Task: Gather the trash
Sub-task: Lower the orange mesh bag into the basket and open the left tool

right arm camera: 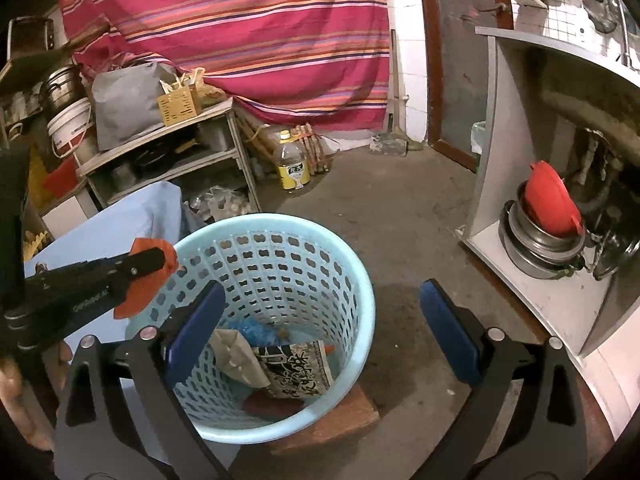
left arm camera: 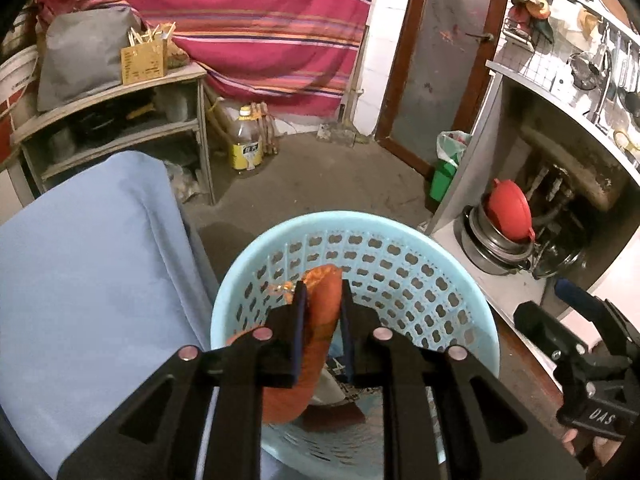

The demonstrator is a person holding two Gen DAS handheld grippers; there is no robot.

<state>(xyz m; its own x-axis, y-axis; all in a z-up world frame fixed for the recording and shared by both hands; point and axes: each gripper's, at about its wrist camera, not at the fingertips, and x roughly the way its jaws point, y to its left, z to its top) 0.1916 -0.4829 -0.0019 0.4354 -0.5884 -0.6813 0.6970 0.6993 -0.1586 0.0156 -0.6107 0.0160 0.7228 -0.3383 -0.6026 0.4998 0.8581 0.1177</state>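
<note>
While the pale blue basket (right arm camera: 280, 264) sits on a wooden block on the floor with paper scraps in its bottom, the right gripper (right arm camera: 320, 332) hangs over its rim, jaws spread wide with nothing between them. Over the basket's mouth, the left gripper (left arm camera: 323, 312) pinches an orange wrapper (left arm camera: 322, 312) between its narrow-set pads.

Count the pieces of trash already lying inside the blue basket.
4 visible at the bottom of the blue basket: beige paper, printed wrapper, blue crumpled piece, dark red item. More may lie hidden underneath.
</note>
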